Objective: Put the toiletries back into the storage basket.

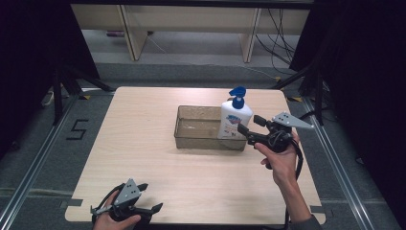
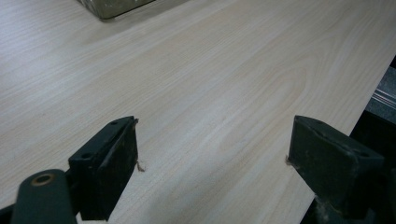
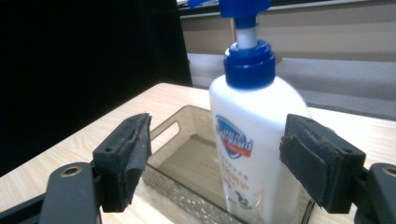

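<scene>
White plastic with a blue pump top, the soap bottle (image 3: 254, 140) stands upright just ahead of my right gripper (image 3: 215, 158), seen between its two black jaws in the right gripper view. Those jaws are spread wide, wider than the bottle's body, and I see no pad pressing on it; whether the right-hand pad brushes the bottle's side I cannot tell. From the high view the right gripper (image 1: 249, 128) sits at the right end of the clear bin (image 1: 191, 139), with the bottle (image 1: 234, 120) standing inside that end of the bin.

My left gripper (image 1: 149, 199) rests low at the near left edge of the table (image 1: 143, 120), well apart from the bin and the bottle. In the left gripper view its jaws also stand wide apart, holding nothing, with bare wood grain between them and a corner of the bin (image 2: 114, 7) far ahead.

Between the two grippers the tabletop lies open. Beyond the table's right edge runs a metal rail (image 1: 335, 153) on the floor.
</scene>
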### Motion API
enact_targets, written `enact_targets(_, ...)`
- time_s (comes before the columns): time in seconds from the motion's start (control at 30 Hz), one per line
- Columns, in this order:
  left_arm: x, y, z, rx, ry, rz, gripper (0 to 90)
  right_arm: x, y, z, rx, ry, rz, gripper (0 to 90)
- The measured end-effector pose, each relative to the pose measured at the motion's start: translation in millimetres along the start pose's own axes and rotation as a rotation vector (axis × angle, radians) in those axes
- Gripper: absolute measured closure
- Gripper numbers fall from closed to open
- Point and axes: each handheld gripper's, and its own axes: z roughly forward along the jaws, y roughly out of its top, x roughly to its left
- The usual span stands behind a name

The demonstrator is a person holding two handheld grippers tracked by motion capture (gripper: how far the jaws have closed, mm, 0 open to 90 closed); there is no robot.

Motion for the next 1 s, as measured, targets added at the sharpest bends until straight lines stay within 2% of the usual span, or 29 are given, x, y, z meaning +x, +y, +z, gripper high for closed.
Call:
enact_targets(0.07,0.2,0.3,-0.5,0.006,-0.005,0.003,15.4,1.5,-2.5,0.5,0.008,0.006,0.014,23.8)
enact_targets(0.17,-0.3,0.4,-0.4,-0.003,-0.004,-0.001,15.4,1.8,-6.9,1.8,0.017,0.008,0.006,23.1)
enact_targets(0.23,-0.1,0.3,-0.5,0.001,-0.006,0.001,15.4,3.1,-8.9,1.9,0.029,0.012,0.024,23.1)
enact_targets(0.47,-0.1,0.4,-0.4,0.003,-0.006,0.000,15.4,6.4,-12.7,0.4,0.031,0.028,0.003,23.0)
enact_targets(0.6,-0.1,0.4,-0.4,0.002,-0.006,0.000,15.4,9.9,-14.3,-0.1,0.039,0.039,0.023,22.8)
enact_targets(0.67,-0.1,0.3,-0.2,-0.001,-0.005,0.000,15.4,10.5,-16.9,0.6,0.041,0.045,-0.002,22.7)
enact_targets(0.7,-0.1,0.3,-0.2,-0.001,-0.005,0.000,15.4,10.5,-16.9,0.6,0.041,0.045,-0.002,22.7)
enact_targets(0.73,-0.1,0.3,-0.2,-0.001,-0.005,0.000,15.4,13.2,-17.7,-0.5,0.052,0.047,0.027,22.5)
enact_targets(0.9,-0.1,0.3,-0.5,0.000,-0.001,-0.001,15.4,13.8,-21.2,0.1,0.044,0.062,0.013,22.2)
enact_targets(1.0,-0.1,0.4,-0.6,-0.003,0.000,-0.002,15.4,15.1,-25.1,-1.5,0.041,0.050,0.012,22.5)
